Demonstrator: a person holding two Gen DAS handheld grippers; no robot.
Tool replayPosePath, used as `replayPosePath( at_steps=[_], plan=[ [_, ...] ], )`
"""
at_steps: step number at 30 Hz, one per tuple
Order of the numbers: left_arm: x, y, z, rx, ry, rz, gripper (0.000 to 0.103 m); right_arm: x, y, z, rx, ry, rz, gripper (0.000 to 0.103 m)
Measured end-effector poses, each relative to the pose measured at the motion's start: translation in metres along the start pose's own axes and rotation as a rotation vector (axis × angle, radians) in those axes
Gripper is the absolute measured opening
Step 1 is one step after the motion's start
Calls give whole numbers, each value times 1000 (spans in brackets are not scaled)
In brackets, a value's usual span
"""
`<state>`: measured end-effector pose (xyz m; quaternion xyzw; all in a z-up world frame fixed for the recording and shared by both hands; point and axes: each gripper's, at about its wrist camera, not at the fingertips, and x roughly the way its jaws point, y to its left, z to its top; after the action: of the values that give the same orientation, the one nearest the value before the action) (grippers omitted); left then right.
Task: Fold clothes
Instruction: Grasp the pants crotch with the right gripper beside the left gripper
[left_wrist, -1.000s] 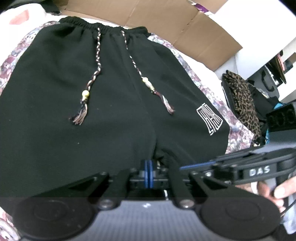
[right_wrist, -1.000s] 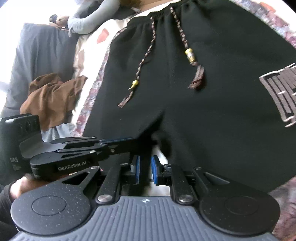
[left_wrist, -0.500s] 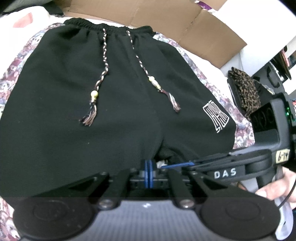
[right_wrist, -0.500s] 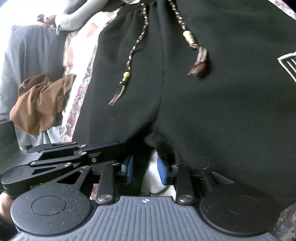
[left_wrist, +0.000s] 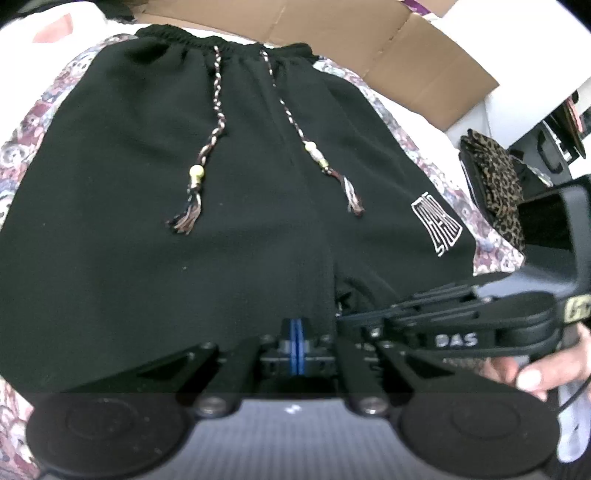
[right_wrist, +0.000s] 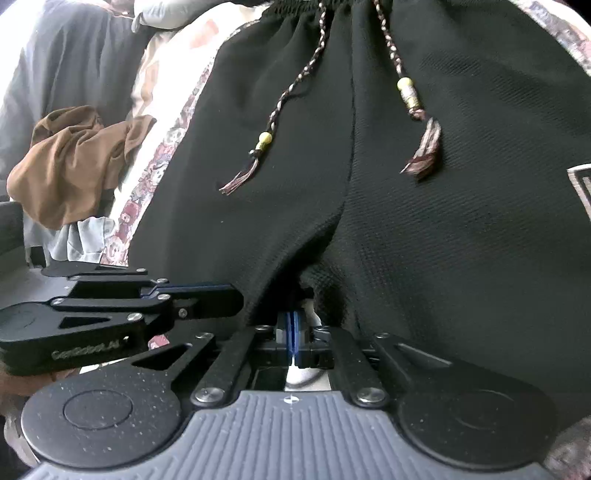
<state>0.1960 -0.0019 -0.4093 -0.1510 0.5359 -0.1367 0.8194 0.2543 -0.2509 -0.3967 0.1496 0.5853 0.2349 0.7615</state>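
Both grippers, left (left_wrist: 296, 345) and right (right_wrist: 293, 338), pinch the black shorts (left_wrist: 221, 221) at the crotch hem edge

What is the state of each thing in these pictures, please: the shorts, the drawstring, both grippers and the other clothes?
black shorts: spread flat, front up, not folded yet.
drawstring: untied, both ends loose on the shorts.
left gripper: shut at the hem of the shorts.
right gripper: shut near the crotch.
brown garment: crumpled, unfolded.
leopard-print cloth: lies aside in a pile.
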Motion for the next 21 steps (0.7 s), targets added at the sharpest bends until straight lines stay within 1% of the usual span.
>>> replayPosePath(
  at_steps=[5,11,15,18,21],
  plan=[
    [-1,-2,0,-3,-7,-10,2,-18,6,-2,-13,5,-2,0],
    [-2,-1,4,-16,-19,-19,2,-18,9,-5,-10,17,3,0],
    [-3,-2,7,-18,-30,-26,2,-27,13,-6,-24,7,-7,0],
    [-1,-6,8,-12,-30,-40,2,-37,15,-5,-23,-1,-11,0],
    [-3,-11,10,-4,-55,-59,2,-43,18,-9,-27,7,-18,0]
  ],
)
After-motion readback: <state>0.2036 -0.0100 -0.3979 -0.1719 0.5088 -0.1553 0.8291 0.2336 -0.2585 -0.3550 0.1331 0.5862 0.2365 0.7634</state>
